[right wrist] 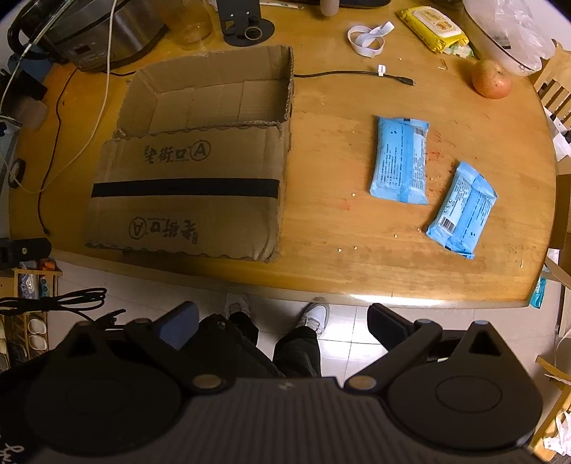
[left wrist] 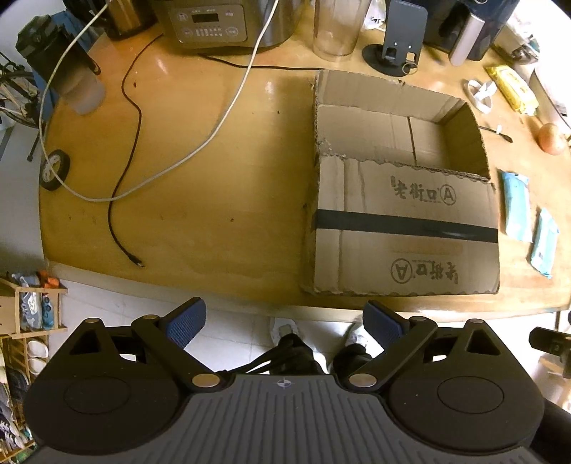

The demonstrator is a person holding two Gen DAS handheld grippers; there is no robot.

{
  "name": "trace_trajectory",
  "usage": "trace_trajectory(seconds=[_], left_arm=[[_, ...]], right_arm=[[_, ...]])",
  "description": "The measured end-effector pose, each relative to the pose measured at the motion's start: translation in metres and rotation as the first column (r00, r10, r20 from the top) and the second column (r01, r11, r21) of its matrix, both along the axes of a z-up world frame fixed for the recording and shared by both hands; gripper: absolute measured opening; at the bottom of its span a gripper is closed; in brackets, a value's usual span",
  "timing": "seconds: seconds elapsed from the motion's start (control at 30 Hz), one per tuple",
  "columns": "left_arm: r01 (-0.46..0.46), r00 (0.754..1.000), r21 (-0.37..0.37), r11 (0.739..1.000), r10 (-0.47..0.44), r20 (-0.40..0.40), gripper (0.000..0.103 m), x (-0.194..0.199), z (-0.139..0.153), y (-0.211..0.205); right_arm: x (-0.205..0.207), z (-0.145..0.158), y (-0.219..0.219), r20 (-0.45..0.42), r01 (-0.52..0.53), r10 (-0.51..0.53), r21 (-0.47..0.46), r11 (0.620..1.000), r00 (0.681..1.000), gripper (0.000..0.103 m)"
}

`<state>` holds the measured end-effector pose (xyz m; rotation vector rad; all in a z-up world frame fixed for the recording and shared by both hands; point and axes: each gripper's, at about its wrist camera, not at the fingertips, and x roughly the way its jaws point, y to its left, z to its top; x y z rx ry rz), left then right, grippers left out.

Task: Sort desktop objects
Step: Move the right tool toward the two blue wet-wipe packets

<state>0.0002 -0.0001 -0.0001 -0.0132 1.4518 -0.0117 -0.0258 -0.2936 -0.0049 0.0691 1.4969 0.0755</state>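
An open cardboard box (left wrist: 403, 200) (right wrist: 192, 167) with a black tape stripe lies on the wooden table (left wrist: 200, 200) (right wrist: 339, 257); its inside looks bare. Right of it lie two blue packets, one upright (right wrist: 399, 159) (left wrist: 515, 205) and one slanted nearer the edge (right wrist: 462, 208) (left wrist: 544, 242). My left gripper (left wrist: 283, 326) hangs open over the floor just short of the table's front edge, nothing between its blue pads. My right gripper (right wrist: 282, 323) is likewise open and bare, in front of the table edge, above a person's legs and shoes.
At the back stand a rice cooker (left wrist: 228, 25), a glass (left wrist: 337, 28), a phone stand (left wrist: 396, 46), a bottle (left wrist: 64, 67). A white cable (left wrist: 221, 117), black cables (left wrist: 125, 171) (right wrist: 357, 73), a tape roll (left wrist: 53, 169), a yellow wipes pack (right wrist: 433, 26), a white strap (right wrist: 367, 37), an apple (right wrist: 490, 78) lie around.
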Motion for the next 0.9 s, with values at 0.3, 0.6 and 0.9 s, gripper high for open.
trace_trajectory(seconds=[0.3, 0.6, 0.9], left_arm=[[0.005, 1.000, 0.008, 1.000, -0.005, 0.029, 0.097, 0.001, 0.002, -0.001], [0.003, 1.000, 0.022, 1.000, -0.003, 0.016, 0.097, 0.003, -0.001, -0.015], [0.005, 1.000, 0.026, 1.000, -0.006, 0.023, 0.097, -0.001, -0.002, -0.021]], right_arm=[[0.002, 0.004, -0.002, 0.017, 0.009, -0.009, -0.006, 1.000, 1.000, 0.103], [-0.002, 0.005, -0.007, 0.044, 0.007, -0.007, -0.002, 1.000, 0.999, 0.103], [-0.005, 0.004, -0.019, 0.047, 0.045, -0.045, 0.003, 0.999, 0.998, 0.103]])
